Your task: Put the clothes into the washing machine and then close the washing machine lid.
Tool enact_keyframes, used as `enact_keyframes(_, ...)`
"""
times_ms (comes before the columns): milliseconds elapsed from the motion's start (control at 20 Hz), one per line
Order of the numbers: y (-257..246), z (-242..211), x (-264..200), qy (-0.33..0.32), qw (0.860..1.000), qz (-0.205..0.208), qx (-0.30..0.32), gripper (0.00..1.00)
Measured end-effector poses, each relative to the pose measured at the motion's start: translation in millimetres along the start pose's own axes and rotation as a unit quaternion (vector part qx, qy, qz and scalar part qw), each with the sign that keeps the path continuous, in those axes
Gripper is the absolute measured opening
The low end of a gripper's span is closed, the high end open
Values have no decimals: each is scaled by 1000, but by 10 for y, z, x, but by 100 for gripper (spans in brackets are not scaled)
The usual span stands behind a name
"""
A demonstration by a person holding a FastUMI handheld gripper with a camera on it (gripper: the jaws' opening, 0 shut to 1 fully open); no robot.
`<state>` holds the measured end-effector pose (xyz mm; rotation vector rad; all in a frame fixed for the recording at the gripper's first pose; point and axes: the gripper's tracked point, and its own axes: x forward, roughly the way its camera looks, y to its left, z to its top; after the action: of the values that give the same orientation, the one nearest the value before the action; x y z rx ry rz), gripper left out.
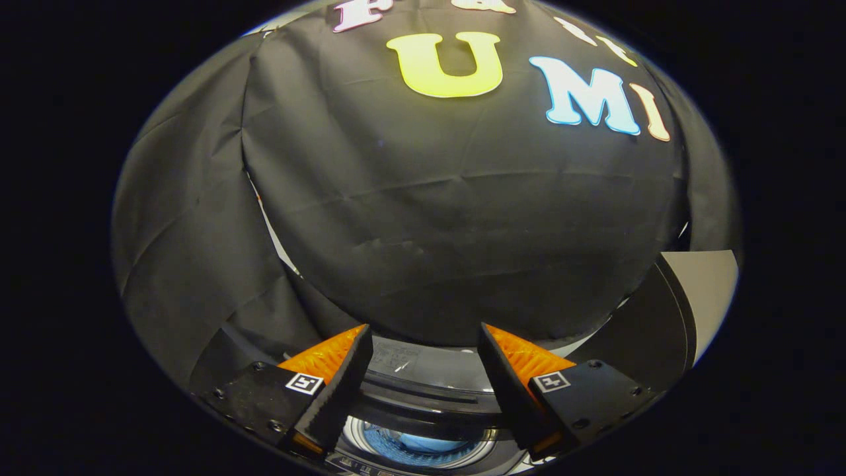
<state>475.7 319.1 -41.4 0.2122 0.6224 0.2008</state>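
Observation:
My gripper [423, 344] is open, with nothing held between its fingers. Below and between the fingers lies the top of the washing machine [423, 390], dark with a curved rim. Its round drum opening [420, 446] shows low between the fingers, and blue cloth [416, 441] lies inside the drum. To the right of the right finger the raised lid [661, 324] stands up, dark on its inner side with a pale outer face.
The booth's black cloth wall [423, 218] hangs close behind the machine and spans everything beyond the fingers. A seam in the cloth [271, 225] runs down on the left, showing a thin pale gap.

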Motion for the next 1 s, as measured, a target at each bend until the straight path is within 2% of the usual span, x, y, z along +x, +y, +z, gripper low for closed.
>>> enact_keyframes(500, 142, -429, -295, -14, 1000, -3, 0, 99)
enact_keyframes(800, 264, -1235, -669, -7, 1000, 3, 16, 99)
enact_keyframes(1000, 233, -1502, -986, -22, 999, 13, -27, 99)
